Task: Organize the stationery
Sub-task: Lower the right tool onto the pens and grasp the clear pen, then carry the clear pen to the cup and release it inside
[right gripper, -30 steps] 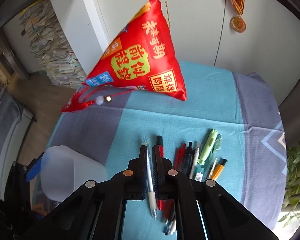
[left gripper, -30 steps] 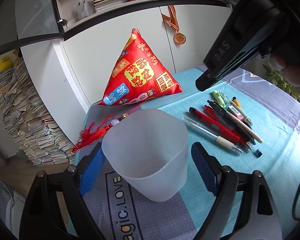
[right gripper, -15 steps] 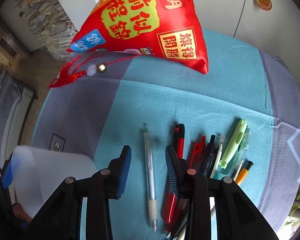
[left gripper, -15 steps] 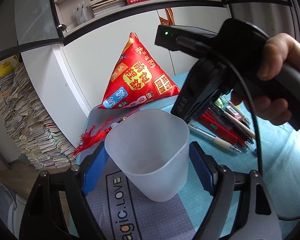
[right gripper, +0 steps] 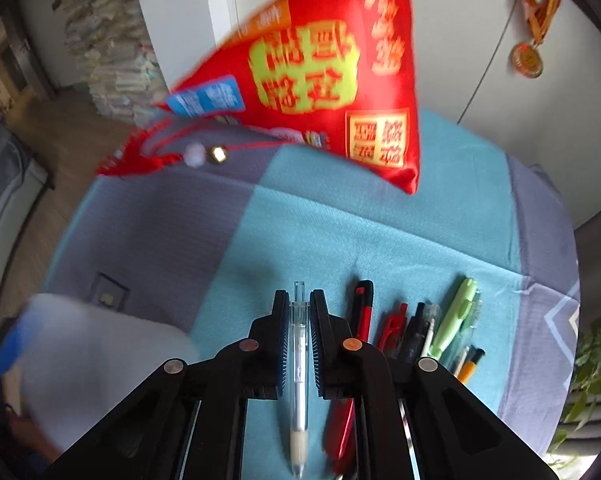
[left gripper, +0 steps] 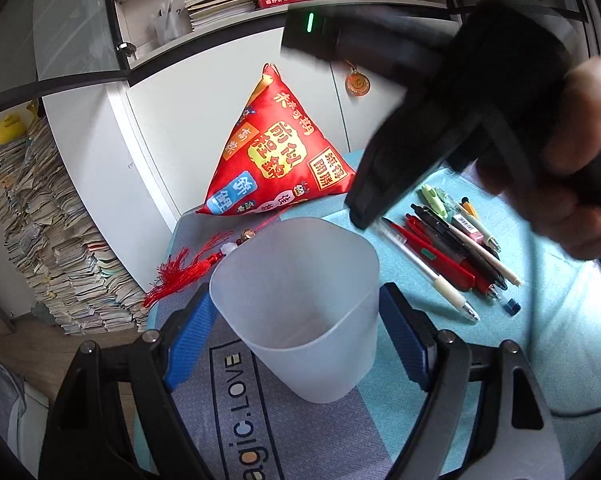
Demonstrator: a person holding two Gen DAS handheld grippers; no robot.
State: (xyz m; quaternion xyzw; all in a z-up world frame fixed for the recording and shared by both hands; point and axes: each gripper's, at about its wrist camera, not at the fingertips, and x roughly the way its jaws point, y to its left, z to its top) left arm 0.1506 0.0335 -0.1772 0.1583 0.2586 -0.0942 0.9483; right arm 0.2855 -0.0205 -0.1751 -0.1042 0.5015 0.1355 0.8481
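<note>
My left gripper (left gripper: 296, 324) is shut on a frosted white plastic cup (left gripper: 300, 300), open end toward the camera, held above the cloth. My right gripper (right gripper: 298, 300) has its blue-padded fingers (right gripper: 281, 344) closed around a clear pen with a white grip (right gripper: 299, 360) that lies at the left end of a row of pens (right gripper: 420, 332). In the left wrist view the right gripper's tip (left gripper: 364, 216) touches down on the clear pen (left gripper: 428, 272) beside the red and black pens (left gripper: 452, 252). The cup shows blurred at lower left in the right wrist view (right gripper: 100, 360).
A red pyramid-shaped cushion (left gripper: 284, 160) with a red tassel (left gripper: 188, 272) sits at the table's back. The table has a teal and grey cloth (left gripper: 520, 360). White cabinets (left gripper: 220, 100) with a medal (left gripper: 356, 84) stand behind. A paper stack (left gripper: 52, 240) stands left.
My right gripper opened, dropped down over the clear pen and closed its fingers around it. My left gripper kept holding the cup, lifting it slightly.
</note>
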